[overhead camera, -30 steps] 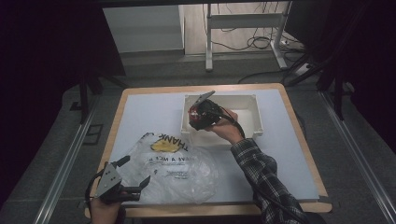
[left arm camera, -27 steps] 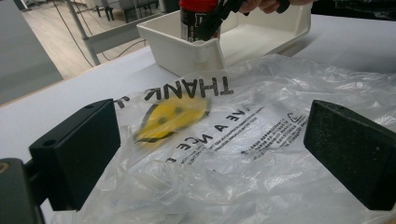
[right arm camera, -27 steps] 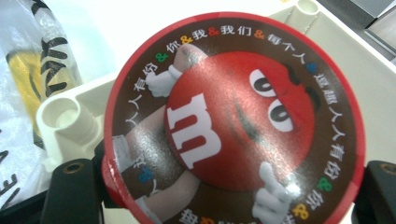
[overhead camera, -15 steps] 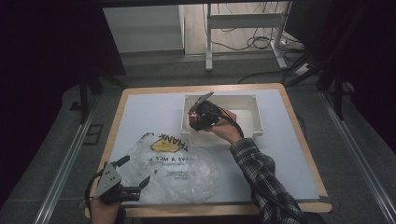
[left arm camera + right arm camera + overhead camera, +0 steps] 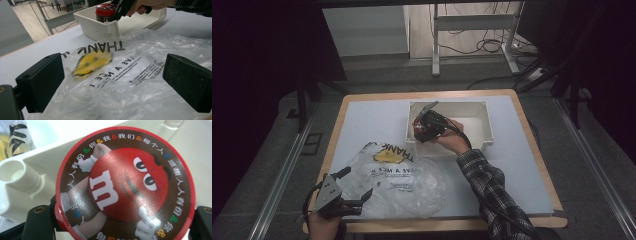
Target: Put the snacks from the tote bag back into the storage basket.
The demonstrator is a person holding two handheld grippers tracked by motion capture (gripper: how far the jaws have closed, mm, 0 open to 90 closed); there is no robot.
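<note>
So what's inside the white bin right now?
A red-lidded candy jar stands in the white bin's near-left corner, with the right tool shut on it. The hand covers part of the bin floor.

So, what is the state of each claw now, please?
Left claw: open, jaws apart over the plastic bag, holding nothing.
Right claw: closed on the red-lidded candy jar.

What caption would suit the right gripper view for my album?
Black jaws clamp a red-lidded candy jar with a cartoon face, inside a white bin.
</note>
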